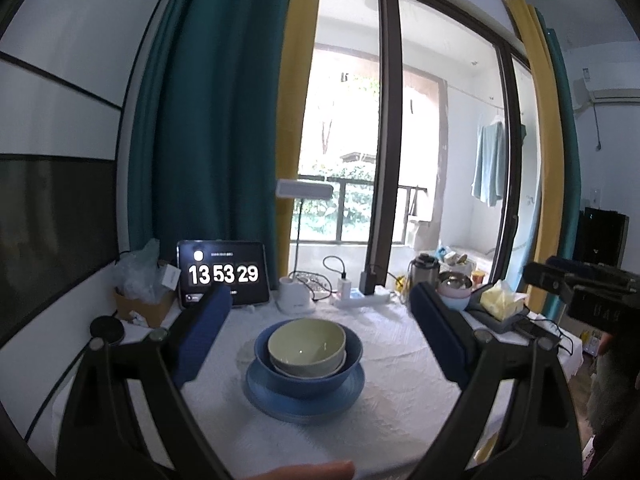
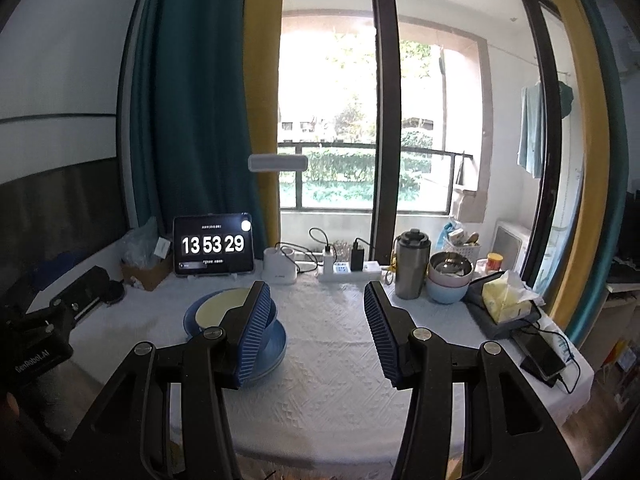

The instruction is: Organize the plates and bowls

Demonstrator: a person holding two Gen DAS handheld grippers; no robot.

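A blue plate (image 1: 305, 400) lies on the white tablecloth (image 1: 392, 392) with a blue bowl (image 1: 344, 364) on it, and pale green bowls (image 1: 306, 340) nested inside that. My left gripper (image 1: 320, 300) stands open, raised above and behind the stack, with nothing between its fingers. In the right wrist view the same stack, blue plate (image 2: 276, 344) and green bowl (image 2: 224, 304), sits left of centre, partly hidden by my left finger. My right gripper (image 2: 316, 292) is open over bare cloth to the right of the stack, holding nothing.
At the back stand a tablet clock (image 2: 213, 245), a white lamp base (image 2: 280, 266), a power strip (image 2: 348, 272), a steel flask (image 2: 412, 264), stacked bowls with a metal one on top (image 2: 448, 280) and a tissue pack (image 2: 506, 296). A cardboard box (image 1: 140, 304) sits back left.
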